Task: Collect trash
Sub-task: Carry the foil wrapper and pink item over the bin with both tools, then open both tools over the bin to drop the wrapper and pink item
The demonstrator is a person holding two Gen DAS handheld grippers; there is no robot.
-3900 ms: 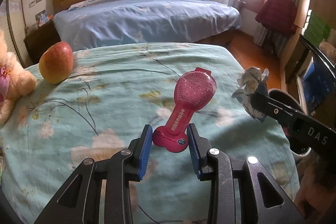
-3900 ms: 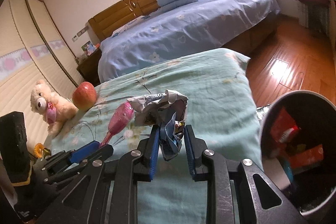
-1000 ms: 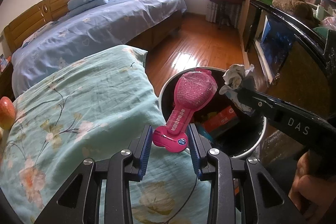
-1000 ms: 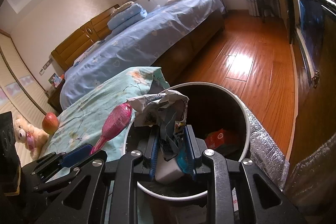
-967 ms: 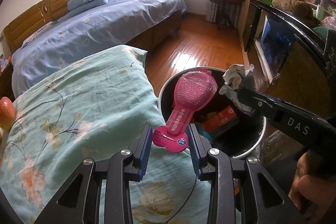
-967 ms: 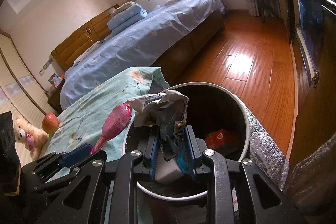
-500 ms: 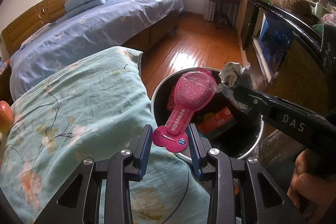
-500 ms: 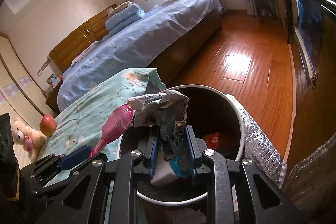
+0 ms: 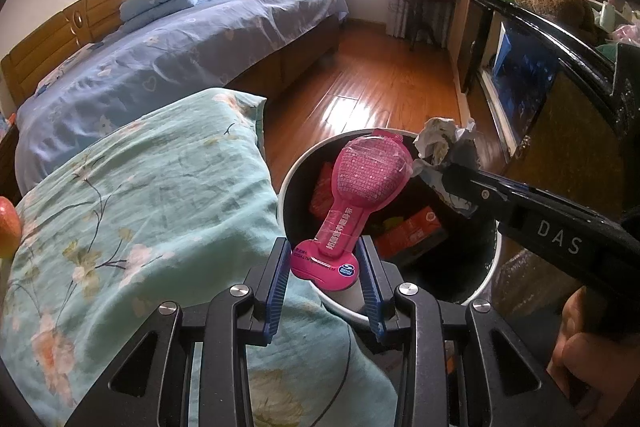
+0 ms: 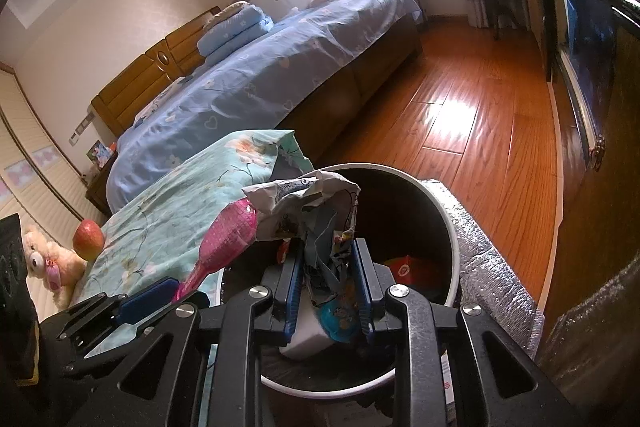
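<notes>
My left gripper (image 9: 325, 263) is shut on a pink spoon-shaped wrapper (image 9: 362, 191) and holds it over the near rim of the round trash bin (image 9: 288, 175). My right gripper (image 10: 329, 267) is shut on a crumpled paper wrapper (image 10: 304, 203) and holds it above the bin's opening (image 10: 450, 223). In the left wrist view the crumpled wrapper (image 9: 444, 147) and the right gripper show at the right, over the bin. In the right wrist view the pink wrapper (image 10: 228, 235) shows at the left. The bin holds red and orange packets (image 9: 408, 227).
A bed with a teal floral cover (image 9: 140, 207) lies left of the bin, with an apple (image 10: 88, 233) and a teddy bear (image 10: 44, 259) on it. A blue bed (image 9: 180, 39) stands behind. A dark cabinet (image 9: 540, 67) lines the right. Wooden floor (image 10: 460, 115) lies beyond.
Both grippers have moved from over the teal bed to over the bin, still holding their wrappers. In the last half second the bin has come slightly closer and more under them.
</notes>
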